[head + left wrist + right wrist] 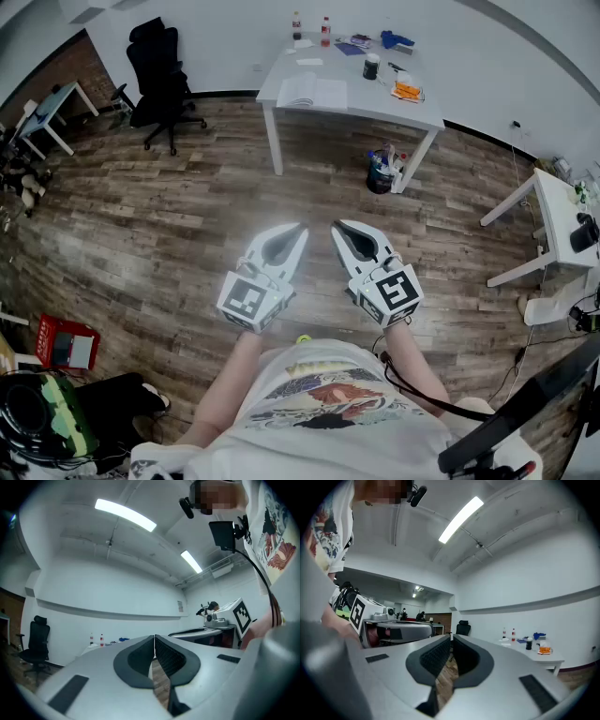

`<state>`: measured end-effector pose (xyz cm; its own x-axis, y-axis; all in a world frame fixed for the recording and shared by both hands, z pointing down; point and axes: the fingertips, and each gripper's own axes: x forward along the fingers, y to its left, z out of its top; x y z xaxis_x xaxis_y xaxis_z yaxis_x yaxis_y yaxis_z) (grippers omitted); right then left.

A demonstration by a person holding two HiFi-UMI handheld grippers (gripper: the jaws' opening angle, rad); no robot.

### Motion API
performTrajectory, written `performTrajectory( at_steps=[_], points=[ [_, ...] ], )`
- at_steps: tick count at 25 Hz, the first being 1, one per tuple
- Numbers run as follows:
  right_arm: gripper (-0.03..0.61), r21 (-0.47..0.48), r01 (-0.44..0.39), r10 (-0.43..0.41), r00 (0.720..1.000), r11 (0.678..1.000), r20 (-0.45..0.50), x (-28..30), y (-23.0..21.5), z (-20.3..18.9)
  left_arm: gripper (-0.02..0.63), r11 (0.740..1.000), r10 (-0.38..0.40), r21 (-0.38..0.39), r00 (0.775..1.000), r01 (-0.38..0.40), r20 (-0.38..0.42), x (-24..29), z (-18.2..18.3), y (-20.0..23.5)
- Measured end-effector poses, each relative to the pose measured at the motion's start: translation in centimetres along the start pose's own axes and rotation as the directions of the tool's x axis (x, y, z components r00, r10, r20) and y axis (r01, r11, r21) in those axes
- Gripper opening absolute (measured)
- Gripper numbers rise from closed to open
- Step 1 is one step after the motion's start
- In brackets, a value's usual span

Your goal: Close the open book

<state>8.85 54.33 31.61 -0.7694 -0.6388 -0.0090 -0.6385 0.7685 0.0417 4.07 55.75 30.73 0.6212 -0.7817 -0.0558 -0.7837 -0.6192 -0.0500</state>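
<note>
The open book (314,91) lies flat with white pages up on the near left part of a white table (422,114) far across the room. Both grippers hang level over the wooden floor, well short of that table, side by side in front of the person's chest. My left gripper (298,228) is shut with nothing in it; its dark pads meet at the tip in the left gripper view (154,637). My right gripper (339,227) is shut and empty too, in the right gripper view (451,637). The table (532,651) shows small to the right there; the book is not discernible.
Two bottles (325,28), a black cup (371,66) and an orange item (407,90) stand on the book's table. A bucket of items (382,173) sits under it. A black office chair (161,75) stands at the left, another white desk (561,220) at the right, a red box (66,344) near left.
</note>
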Motion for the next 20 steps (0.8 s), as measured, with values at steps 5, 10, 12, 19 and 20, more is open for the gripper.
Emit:
performTrajectory(
  at_steps=[5,10,12,19,20],
  points=[
    [0.031,0.017,-0.006,0.006,1.0,1.0,0.0,0.4,0.3,0.0,0.014,1.0,-0.013,0.014,1.0,0.013,0.009,-0.2,0.5,0.1],
    [0.031,0.031,-0.012,0.011,1.0,0.999,0.009,0.5,0.2,0.1,0.014,1.0,-0.017,0.014,1.0,0.017,0.013,-0.1,0.4,0.3],
    [0.031,0.029,-0.013,0.013,1.0,0.999,0.008,0.7,0.2,0.1,0.014,1.0,-0.02,0.01,1.0,0.02,0.014,0.0,0.6,0.3],
    [0.031,0.025,-0.02,0.021,1.0,0.999,-0.011,1.2,0.6,-0.4,0.014,1.0,-0.015,-0.005,1.0,0.015,-0.002,-0.4,0.3,0.8],
    [0.031,0.025,-0.021,0.021,1.0,0.999,-0.013,1.3,0.7,-0.4,0.014,1.0,-0.013,-0.006,1.0,0.013,-0.002,-0.4,0.4,0.9]
  ],
)
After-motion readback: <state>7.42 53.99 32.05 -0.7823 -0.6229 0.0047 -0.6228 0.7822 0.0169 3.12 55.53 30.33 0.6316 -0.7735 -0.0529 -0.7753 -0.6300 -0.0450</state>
